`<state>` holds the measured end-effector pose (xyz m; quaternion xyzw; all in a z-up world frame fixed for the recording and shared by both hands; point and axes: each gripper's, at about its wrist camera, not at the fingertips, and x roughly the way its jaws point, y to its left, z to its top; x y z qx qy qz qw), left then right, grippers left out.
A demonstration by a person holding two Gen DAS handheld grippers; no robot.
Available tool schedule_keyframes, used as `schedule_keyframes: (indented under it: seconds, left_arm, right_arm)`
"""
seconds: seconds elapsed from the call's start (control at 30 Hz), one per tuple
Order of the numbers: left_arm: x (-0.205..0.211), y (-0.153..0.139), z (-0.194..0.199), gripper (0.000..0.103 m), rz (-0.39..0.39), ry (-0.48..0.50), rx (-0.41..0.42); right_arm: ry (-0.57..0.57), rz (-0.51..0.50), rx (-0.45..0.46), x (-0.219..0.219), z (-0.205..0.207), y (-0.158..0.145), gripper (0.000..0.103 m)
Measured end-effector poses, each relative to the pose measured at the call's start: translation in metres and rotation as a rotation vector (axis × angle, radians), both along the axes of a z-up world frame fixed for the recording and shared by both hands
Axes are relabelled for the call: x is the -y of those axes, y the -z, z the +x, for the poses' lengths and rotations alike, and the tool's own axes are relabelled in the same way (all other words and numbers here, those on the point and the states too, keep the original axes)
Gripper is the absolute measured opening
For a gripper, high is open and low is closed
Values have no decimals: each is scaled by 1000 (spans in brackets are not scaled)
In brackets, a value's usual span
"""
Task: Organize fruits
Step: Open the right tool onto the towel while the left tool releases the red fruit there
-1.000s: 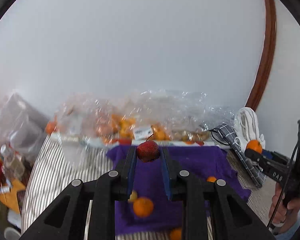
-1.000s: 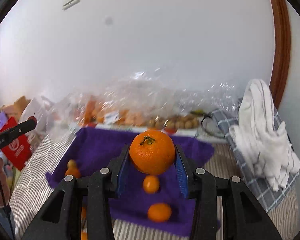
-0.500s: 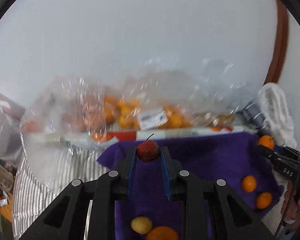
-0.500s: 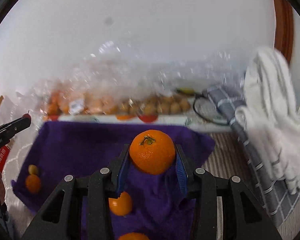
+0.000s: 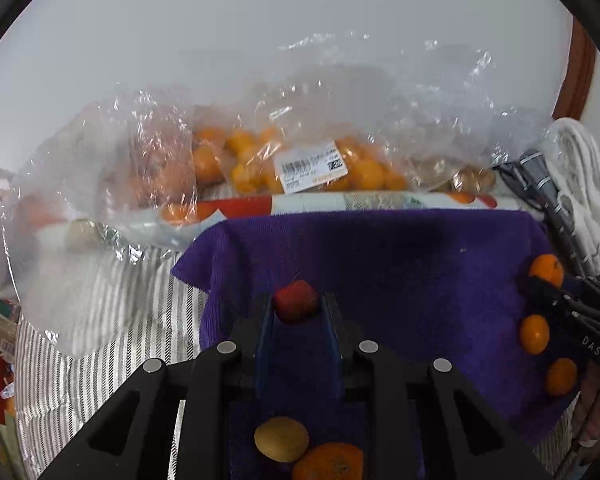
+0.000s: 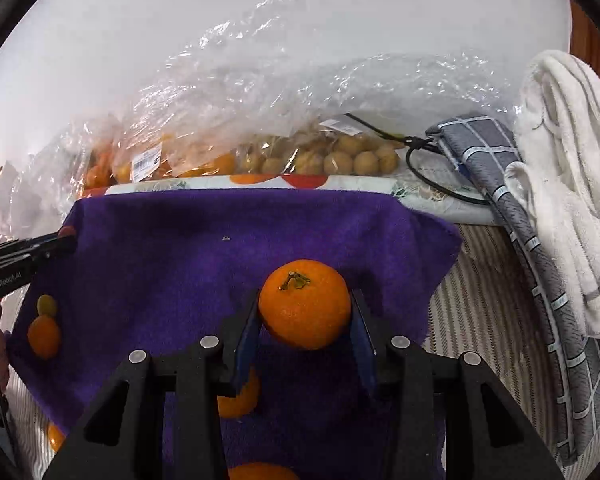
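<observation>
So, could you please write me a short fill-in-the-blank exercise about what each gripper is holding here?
1. The left gripper is shut on a small ____ fruit.
2. The right gripper is shut on a ____, stem end up.
3. Both grippers are above a ____ towel.
4. Behind the towel, bagged fruit lies in clear ____ bags.

Missing words: red; mandarin; purple; plastic

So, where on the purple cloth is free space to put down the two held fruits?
The purple cloth is bare across its middle and back, up to the patterned tray edge. It is crowded at the near-left corner, where the small orange and green fruit lie, and under the right hand-held gripper.
</observation>
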<state>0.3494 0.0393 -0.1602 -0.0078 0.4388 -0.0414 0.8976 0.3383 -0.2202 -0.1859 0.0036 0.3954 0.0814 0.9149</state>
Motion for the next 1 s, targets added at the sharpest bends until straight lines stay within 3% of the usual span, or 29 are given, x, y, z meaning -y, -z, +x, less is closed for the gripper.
schedule_keyframes:
  seconds: [0.7,0.87,1.0]
  left_arm:
    - [12,11,5,23,54,23,-97]
    - [10,-4,1,42,55,9,-72]
    - [12,-24,-7,43,52,9,-30]
  right_arm:
    - [-21,-11,-58,-4,2,7,43]
    - [-12,-10,-50,-4,-2,-1,47]
    - [16,18,-10,-3,-20,-25,57]
